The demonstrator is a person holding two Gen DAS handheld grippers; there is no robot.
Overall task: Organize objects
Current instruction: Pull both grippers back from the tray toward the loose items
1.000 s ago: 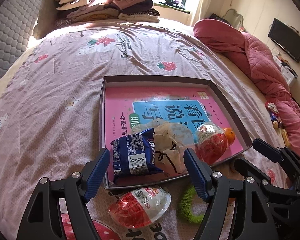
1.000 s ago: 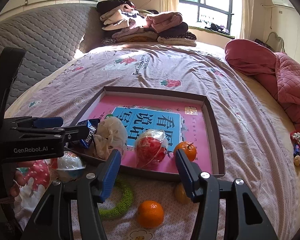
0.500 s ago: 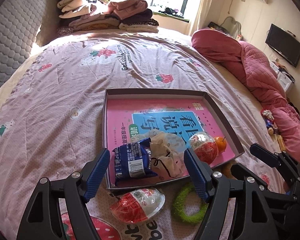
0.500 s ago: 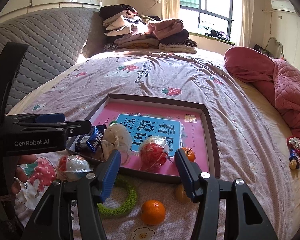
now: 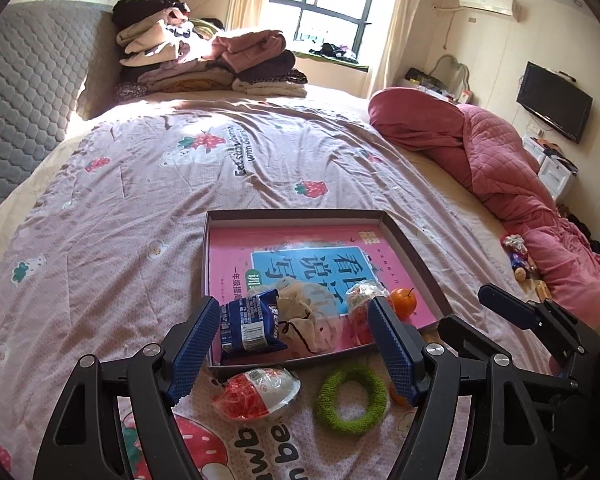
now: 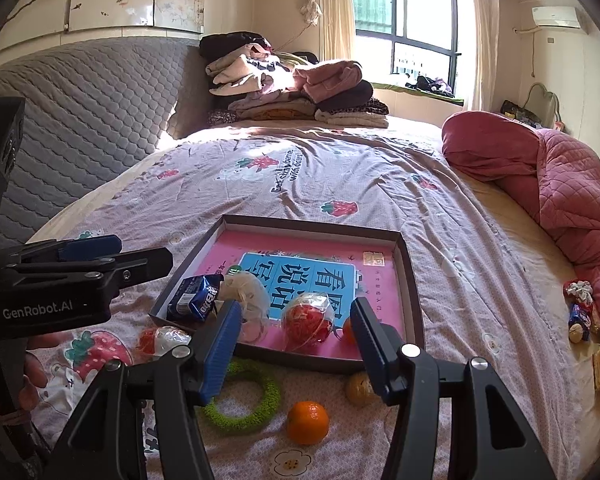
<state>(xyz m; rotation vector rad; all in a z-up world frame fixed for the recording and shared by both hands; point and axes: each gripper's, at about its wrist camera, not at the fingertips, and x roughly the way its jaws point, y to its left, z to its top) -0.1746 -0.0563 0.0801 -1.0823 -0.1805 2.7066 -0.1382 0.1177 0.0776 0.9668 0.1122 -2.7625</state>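
Meanwhile both tools, left tool (image 5: 294, 350) and right tool (image 6: 296, 344), gape over the dark-rimmed pink tray (image 6: 414, 300).

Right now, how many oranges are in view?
2 clearly: one orange in the tray near its front right corner, one on the bedspread in front of it. Another roundish yellowish fruit beside it is unclear.

Counted are two oranges (image 6: 308, 422) (image 5: 404, 302), two red-filled packets (image 5: 256, 393) (image 6: 308, 322), one green ring (image 5: 351, 398), one blue packet (image 5: 250, 325), one tray (image 5: 296, 216).
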